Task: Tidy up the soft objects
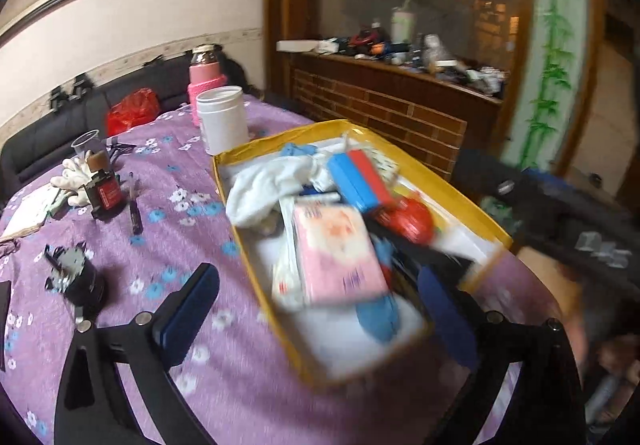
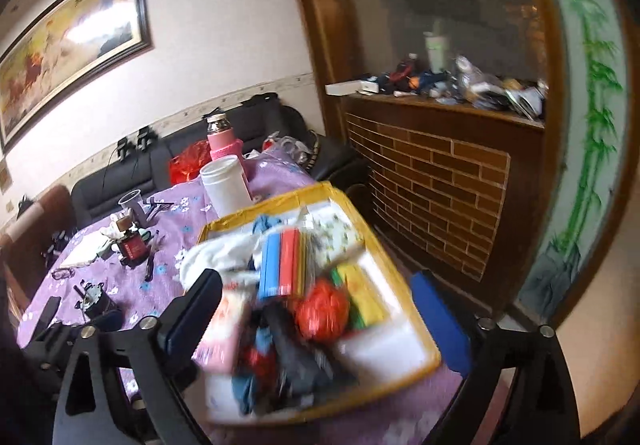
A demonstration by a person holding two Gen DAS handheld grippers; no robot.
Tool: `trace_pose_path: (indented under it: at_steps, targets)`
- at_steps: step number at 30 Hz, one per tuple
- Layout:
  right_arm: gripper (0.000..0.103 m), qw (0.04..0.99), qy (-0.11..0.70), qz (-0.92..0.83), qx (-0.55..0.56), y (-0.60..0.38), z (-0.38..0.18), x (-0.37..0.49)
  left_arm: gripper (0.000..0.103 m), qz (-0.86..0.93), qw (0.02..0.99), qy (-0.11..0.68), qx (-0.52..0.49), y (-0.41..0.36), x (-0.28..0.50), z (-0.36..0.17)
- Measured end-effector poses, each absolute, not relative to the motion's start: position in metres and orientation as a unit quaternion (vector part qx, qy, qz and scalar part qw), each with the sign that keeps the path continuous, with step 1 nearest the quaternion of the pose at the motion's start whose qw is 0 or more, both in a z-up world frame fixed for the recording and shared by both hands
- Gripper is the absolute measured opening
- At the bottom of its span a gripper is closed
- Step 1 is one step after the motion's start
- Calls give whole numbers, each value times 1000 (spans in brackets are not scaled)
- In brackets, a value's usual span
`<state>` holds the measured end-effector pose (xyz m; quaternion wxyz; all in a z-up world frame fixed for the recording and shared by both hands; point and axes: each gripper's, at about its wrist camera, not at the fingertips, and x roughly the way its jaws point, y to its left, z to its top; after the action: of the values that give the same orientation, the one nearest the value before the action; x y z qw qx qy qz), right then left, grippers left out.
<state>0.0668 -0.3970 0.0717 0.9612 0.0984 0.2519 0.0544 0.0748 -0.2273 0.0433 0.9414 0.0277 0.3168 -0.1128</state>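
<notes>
Left gripper spread wide, empty, over the near end of the yellow-rimmed box. Inside, left to right: white cloth, pink tissue pack, red ball. Right gripper likewise wide, empty. Frames blurred; suggest settling first, then pinching one loose item by its edge.

A tall white plastic canister stands on the purple floral tablecloth just in front of a pink-sleeved bottle, with a clear plastic cup, a small dark red-labelled bottle and a red plastic bag farther left.
</notes>
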Motion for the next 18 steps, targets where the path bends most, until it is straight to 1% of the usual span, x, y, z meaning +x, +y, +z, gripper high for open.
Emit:
trace_pose_path:
  at_steps: [2,5,9,11,13,18]
  targets:
    - [100,961,254,44,104,-394,61,53,103,-126,943,307,34,-215,55,41]
    - [100,963,247,24,106,-383,44,30,103,-118,937,325,55,-198,43,29]
    - [101,962,259,-4,92,-361,28,12,103,-95,937,335,24,-171,36,18]
    - [101,961,265,-15,79,-350,26,9,103,-106,931,348,2,-164,36,21]
    - [101,961,266,-25,67,-343,28,7,103,-113,934,339,-10,-161,30,24]
    - [102,963,259,-36,61,-336,31,10,103,-107,941,322,9,-167,17,30]
